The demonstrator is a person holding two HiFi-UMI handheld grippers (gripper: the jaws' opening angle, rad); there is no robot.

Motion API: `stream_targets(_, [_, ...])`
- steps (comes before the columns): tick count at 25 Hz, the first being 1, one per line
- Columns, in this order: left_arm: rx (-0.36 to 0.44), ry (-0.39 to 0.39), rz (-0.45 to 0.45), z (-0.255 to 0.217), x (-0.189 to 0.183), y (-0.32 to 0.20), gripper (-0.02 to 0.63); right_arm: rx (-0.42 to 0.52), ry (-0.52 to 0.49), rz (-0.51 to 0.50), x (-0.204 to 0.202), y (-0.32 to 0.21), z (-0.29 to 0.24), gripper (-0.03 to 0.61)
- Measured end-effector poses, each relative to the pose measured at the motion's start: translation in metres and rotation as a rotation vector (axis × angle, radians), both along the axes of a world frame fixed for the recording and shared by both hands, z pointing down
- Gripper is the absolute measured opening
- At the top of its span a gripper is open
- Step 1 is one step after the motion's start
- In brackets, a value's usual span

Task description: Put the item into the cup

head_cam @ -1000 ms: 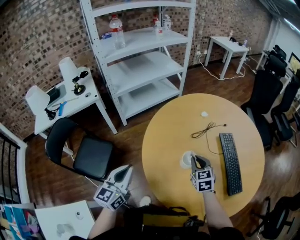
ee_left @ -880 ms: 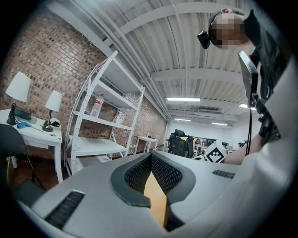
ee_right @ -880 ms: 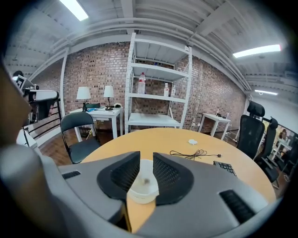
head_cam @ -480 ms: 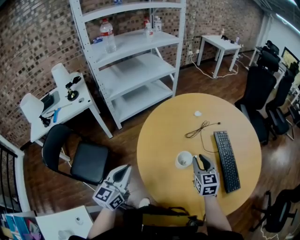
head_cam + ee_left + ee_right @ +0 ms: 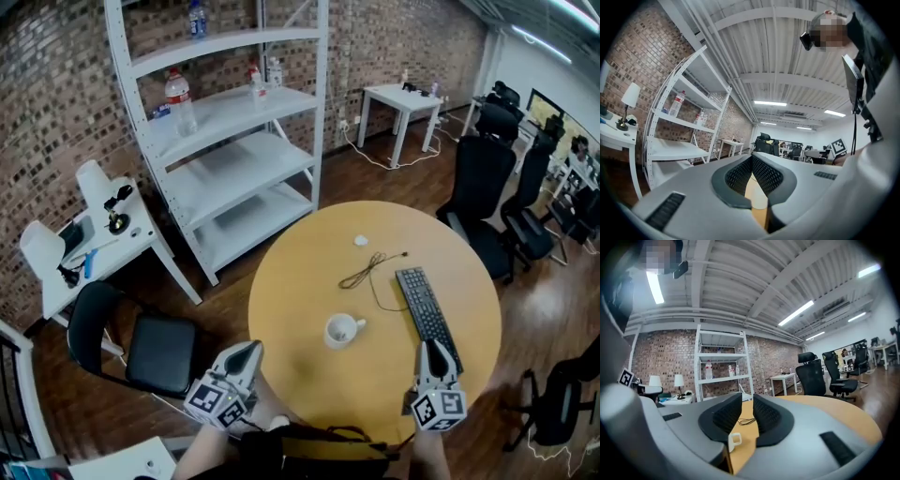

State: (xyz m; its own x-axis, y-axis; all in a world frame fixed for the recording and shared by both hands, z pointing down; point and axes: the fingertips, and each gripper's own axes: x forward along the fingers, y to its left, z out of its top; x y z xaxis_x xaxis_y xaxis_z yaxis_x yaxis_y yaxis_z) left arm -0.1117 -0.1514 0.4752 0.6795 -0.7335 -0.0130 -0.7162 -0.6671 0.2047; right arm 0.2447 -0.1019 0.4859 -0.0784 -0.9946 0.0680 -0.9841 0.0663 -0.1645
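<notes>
A white cup (image 5: 341, 330) with a handle stands upright on the round wooden table (image 5: 300, 281); what lies inside it I cannot make out. My right gripper (image 5: 433, 348) hovers at the table's near right edge, well to the right of the cup and just short of the keyboard's near end. Its jaws are closing with a gap and nothing between them. In the right gripper view the cup (image 5: 734, 440) shows far off, low between the jaws of the right gripper (image 5: 747, 405). My left gripper (image 5: 251, 349) hangs off the table's near left edge, its tips together and empty.
A black keyboard (image 5: 424, 305) lies right of the cup, a thin black cable (image 5: 370, 269) behind it, and a small white object (image 5: 361, 240) farther back. A black chair (image 5: 141, 342) stands left of the table, a white shelf unit (image 5: 234, 141) beyond.
My right gripper has drawn back from over the cup to the table's near right edge, its jaws parting on the way. The head view has swung. The left gripper has stayed put.
</notes>
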Motion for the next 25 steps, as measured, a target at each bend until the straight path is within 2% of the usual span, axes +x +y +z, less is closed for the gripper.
stream_targets(4, [-0.006, -0.01, 0.045, 0.004, 0.023, -0.004, 0.005, 0.054, -0.057, 0.093, 0.018, 0.03, -0.001, 0.058])
stream_targets(9, [-0.032, -0.019, 0.092, 0.015, 0.042, -0.001, 0.005, 0.025, -0.058, 0.119, 0.015, 0.033, 0.014, 0.023])
stream_targets(21, [-0.057, -0.021, -0.005, 0.023, 0.02, -0.003, 0.005, 0.002, 0.011, 0.006, -0.027, 0.007, 0.015, 0.009])
stream_targets(25, [-0.059, -0.003, -0.03, 0.024, 0.008, 0.0, 0.005, -0.009, 0.005, 0.008, -0.026, 0.006, 0.016, 0.009])
